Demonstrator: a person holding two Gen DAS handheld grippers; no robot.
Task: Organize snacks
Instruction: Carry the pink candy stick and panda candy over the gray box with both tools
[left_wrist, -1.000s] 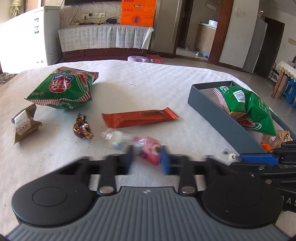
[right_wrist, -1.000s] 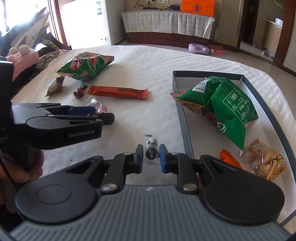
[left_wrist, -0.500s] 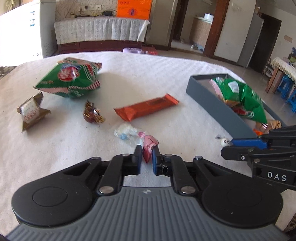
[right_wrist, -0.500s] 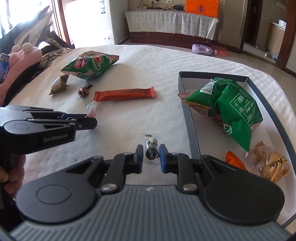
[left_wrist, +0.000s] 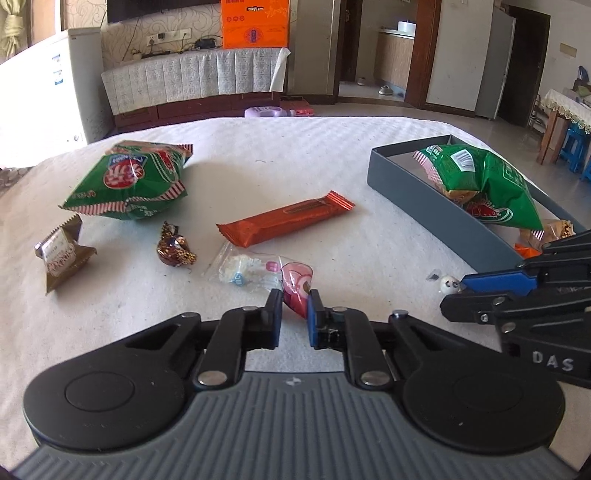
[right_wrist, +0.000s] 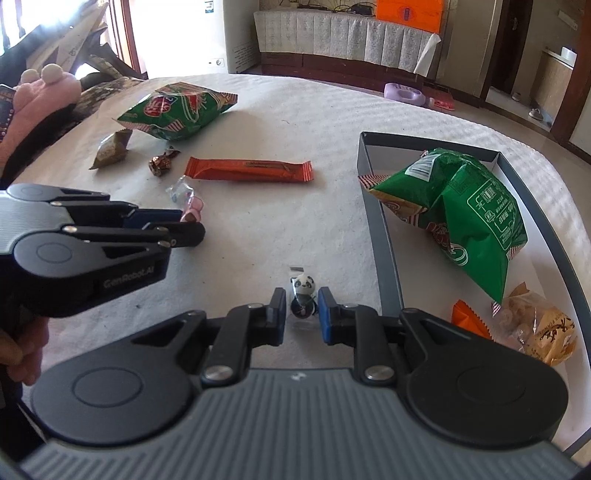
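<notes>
Left gripper (left_wrist: 294, 308) clamped on pink candy packet (left_wrist: 297, 282) above white cloth (left_wrist: 295, 155), right gripper (right_wrist: 301, 308) pinching panda sweet (right_wrist: 303, 291) beside grey tray (right_wrist: 384, 273), orange bar (left_wrist: 284, 218) between green bag (left_wrist: 129, 181) and tray

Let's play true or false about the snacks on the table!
1. A green chip bag lies in the grey tray. True.
2. The orange bar is inside the tray. False: it lies on the white cloth.
3. The left tongs pinch a pink candy. True.
4. The right tongs are around a banana. False: a small panda candy.
</notes>
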